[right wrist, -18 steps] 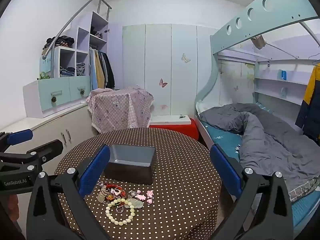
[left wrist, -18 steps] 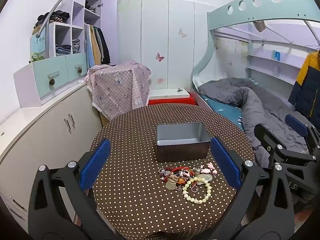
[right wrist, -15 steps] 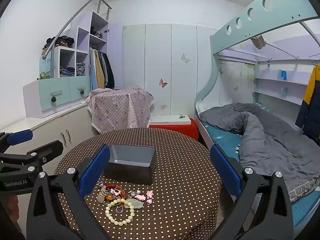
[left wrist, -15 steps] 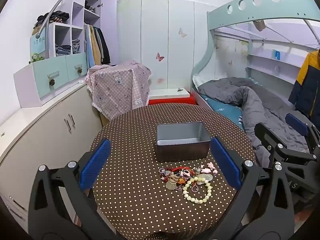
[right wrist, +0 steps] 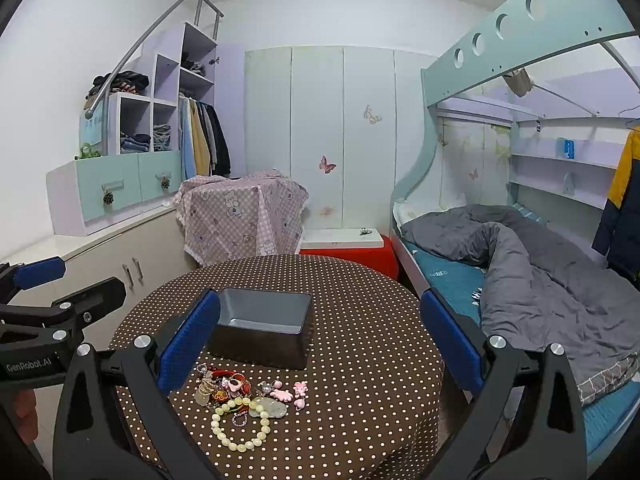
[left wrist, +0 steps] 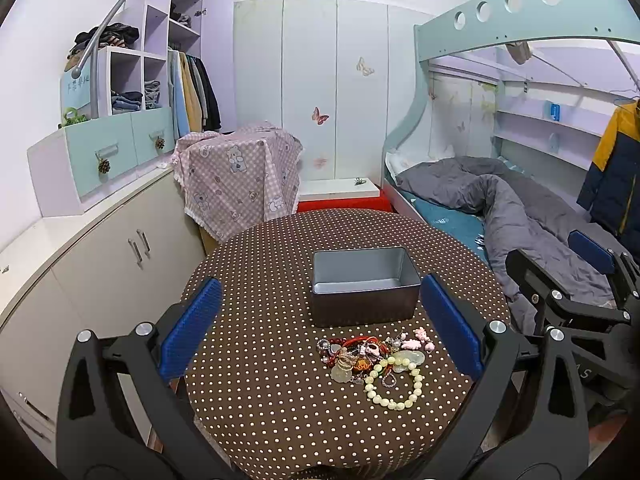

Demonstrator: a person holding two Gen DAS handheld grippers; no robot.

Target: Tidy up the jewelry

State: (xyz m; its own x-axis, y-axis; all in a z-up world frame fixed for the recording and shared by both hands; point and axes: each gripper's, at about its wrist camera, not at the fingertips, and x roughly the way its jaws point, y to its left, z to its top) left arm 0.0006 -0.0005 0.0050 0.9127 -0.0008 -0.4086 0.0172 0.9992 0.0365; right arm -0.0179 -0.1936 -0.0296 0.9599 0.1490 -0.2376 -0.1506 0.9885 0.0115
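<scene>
A heap of jewelry (left wrist: 370,354) (right wrist: 236,390) lies on the round dotted table (left wrist: 260,380) (right wrist: 360,360): a pale bead bracelet (left wrist: 394,386) (right wrist: 240,424), red cords, pink charms (right wrist: 294,392). Behind it stands an empty grey metal box (left wrist: 362,286) (right wrist: 262,330). My left gripper (left wrist: 320,328) hangs open above the near table, with nothing between its blue pads. My right gripper (right wrist: 320,340) is open too and holds nothing. Each gripper shows at the edge of the other's view.
White cabinets (left wrist: 100,248) run along the left wall. A checked cloth covers a box (left wrist: 240,176) behind the table. A bed with a grey quilt (right wrist: 540,272) is close on the right. A red and white stool (right wrist: 348,248) stands beyond the table.
</scene>
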